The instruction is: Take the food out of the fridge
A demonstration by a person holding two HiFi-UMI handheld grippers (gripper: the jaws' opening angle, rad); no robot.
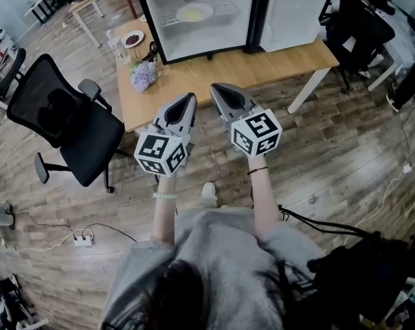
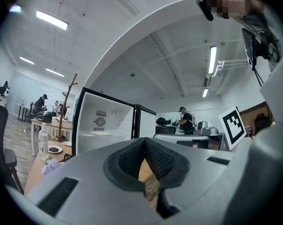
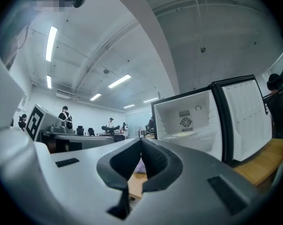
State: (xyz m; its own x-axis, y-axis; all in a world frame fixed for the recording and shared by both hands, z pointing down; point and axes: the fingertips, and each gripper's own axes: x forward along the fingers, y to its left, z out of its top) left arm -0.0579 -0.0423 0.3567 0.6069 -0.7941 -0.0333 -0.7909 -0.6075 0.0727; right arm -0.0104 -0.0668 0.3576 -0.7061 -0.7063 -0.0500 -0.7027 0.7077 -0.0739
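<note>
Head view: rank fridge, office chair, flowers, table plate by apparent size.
1. fridge, top cropped by the frame
2. office chair
3. flowers
4. table plate, barely smaller than the flowers; close call

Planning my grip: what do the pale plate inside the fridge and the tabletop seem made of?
Pale round plate: smooth, evenly coloured, so probably glazed ceramic, perhaps plastic. Light-brown tabletop: matte wood or wood-look laminate, by its tan, unshiny surface.
</note>
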